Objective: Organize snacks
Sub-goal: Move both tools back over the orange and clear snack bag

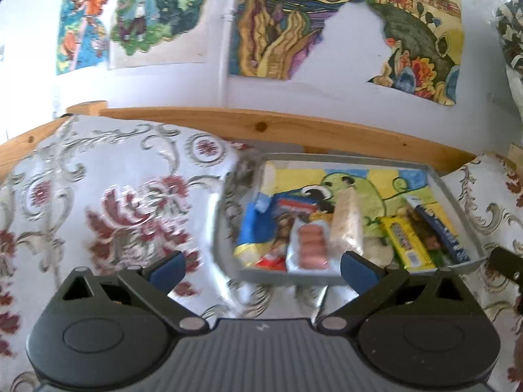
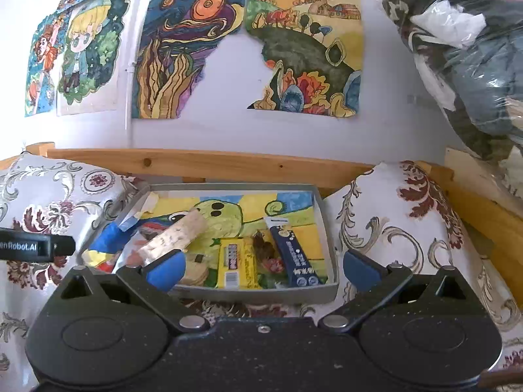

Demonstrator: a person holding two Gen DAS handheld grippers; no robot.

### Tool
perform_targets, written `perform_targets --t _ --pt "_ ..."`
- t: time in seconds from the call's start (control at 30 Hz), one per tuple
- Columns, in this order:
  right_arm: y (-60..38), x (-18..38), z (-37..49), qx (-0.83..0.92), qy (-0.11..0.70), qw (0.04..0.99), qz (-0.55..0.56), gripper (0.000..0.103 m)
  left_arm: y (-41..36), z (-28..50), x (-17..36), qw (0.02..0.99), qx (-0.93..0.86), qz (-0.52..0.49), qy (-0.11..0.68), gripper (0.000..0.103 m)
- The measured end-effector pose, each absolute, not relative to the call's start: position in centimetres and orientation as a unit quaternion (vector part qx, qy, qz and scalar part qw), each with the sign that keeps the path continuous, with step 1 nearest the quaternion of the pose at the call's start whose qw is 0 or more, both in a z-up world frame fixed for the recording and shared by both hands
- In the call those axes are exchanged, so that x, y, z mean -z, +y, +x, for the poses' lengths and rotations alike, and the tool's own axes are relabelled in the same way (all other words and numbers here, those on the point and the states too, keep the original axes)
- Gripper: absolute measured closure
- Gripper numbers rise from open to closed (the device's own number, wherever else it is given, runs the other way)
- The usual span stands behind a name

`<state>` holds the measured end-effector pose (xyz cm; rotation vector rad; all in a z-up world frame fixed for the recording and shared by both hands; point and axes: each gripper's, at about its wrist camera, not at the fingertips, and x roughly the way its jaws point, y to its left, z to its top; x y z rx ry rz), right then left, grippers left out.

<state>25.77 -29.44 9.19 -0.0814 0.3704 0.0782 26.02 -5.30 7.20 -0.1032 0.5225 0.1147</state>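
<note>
Left gripper [image 1: 263, 269] fingers spread wide, nothing held. Right gripper [image 2: 263, 268] fingers spread wide too, nothing held. Snacks seen piled in gray tray [image 2: 328, 228] on flowered cloth [image 1: 108, 202]. Sorting step judged under way. Yellow bar [image 2: 236, 261] could be picked next.

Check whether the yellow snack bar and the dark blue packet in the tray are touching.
Apart. The right wrist view shows the yellow snack bar and the dark blue packet separated by a brown snack piece and painted tray floor.
</note>
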Motion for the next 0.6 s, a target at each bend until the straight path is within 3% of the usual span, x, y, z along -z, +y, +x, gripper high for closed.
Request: perform_targets --t 0.6 --pt "-25.6 -5.3 18.2 -0.067 0.195 0.976 -0.074 0.001 1.0 17.8 -3.3 0.945 -0.121 -0.100 0.288 0.000"
